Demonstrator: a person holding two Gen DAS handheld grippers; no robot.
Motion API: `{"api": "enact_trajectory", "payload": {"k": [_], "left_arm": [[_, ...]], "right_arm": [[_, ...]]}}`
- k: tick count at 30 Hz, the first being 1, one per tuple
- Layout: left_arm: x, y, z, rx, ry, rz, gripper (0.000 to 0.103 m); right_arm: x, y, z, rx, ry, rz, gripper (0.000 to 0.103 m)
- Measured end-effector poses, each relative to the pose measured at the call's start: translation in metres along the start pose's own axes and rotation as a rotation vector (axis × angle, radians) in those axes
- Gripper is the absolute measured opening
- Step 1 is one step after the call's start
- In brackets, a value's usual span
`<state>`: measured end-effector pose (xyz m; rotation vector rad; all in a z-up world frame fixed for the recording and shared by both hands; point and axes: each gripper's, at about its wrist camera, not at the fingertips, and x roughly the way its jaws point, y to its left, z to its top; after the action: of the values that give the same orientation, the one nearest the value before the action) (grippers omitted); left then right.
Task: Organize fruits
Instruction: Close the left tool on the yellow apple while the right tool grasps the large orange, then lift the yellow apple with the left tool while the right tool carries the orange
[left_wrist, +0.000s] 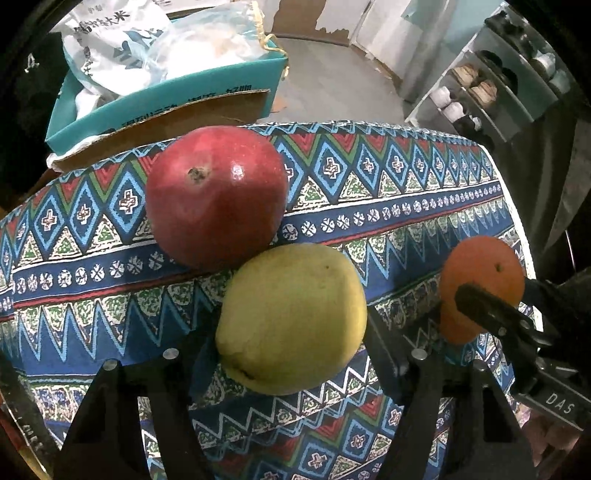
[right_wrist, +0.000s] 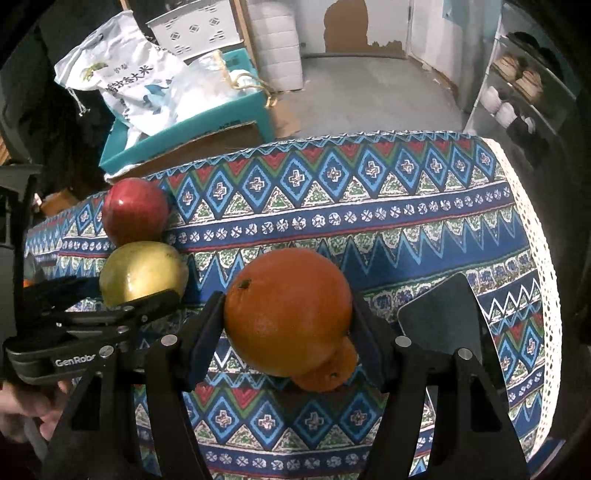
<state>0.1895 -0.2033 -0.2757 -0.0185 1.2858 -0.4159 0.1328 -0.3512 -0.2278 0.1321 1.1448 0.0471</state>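
Right claw (right_wrist: 288, 317) clamped on orange (right_wrist: 288, 310), second orange (right_wrist: 328, 373) beneath, near desk (right_wrist: 424, 221) right edge. Left claw (left_wrist: 291, 332) straddles yellow pear (left_wrist: 291, 317), contact unclear; pear touches pomegranate (left_wrist: 216, 195). Fruit firm, smooth, roll-prone; grip widest middle.

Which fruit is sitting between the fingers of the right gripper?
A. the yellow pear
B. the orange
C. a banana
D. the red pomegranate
B. In the right wrist view the orange fills the gap between the right gripper fingers, both pads against its sides, while the red pomegranate and yellow pear sit off to the left on the patterned cloth.
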Motion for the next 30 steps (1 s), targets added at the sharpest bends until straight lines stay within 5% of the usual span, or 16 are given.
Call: {"api": "enact_trajectory", "payload": {"k": [12,30], "left_arm": [[-0.017,-0.001,-0.014,0.028,-0.028,0.024,0.071],[-0.105,0.008,-0.032,0.046,-0.182,0.052,0.071]], "right_arm": [[-0.006,0.0,-0.002,0.003,-0.012,-0.007,0.066],[-0.053,0.022,0.006,-0.009,-0.108,0.023,0.066]]}}
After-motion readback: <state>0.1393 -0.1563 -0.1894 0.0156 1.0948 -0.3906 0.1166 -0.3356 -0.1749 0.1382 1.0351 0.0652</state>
